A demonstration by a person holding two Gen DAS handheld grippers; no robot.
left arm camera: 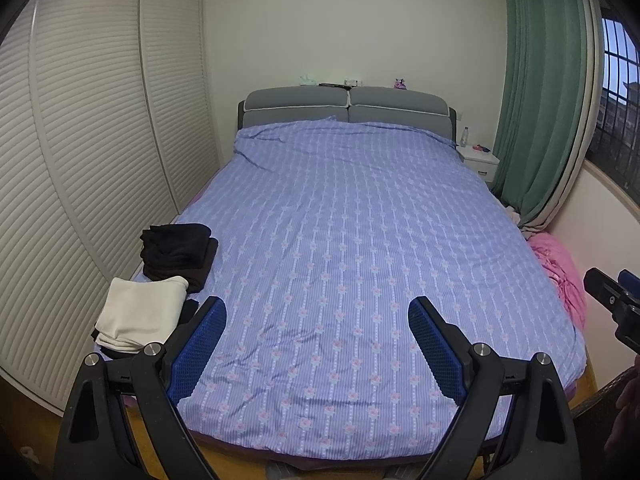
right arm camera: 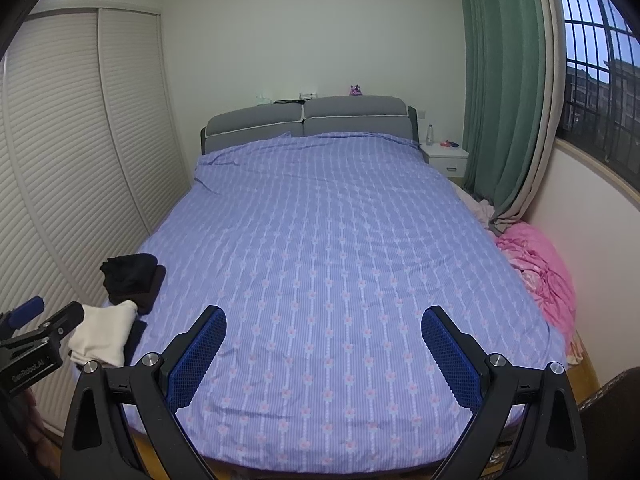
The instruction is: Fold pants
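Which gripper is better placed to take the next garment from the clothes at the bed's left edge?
Probably the left gripper: the folded cream garment and dark pile lie just beside its left finger. The right gripper is open too, but farther away.

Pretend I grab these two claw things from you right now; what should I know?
Left gripper: open, empty, above the foot of the bed.
Right gripper: open, empty, beside it.
Clothes sit at the bed's left edge: a dark folded stack and a cream folded piece.
Done: those look folded.
Left: no unfolded pants in view; a pink heap lies at the right side.
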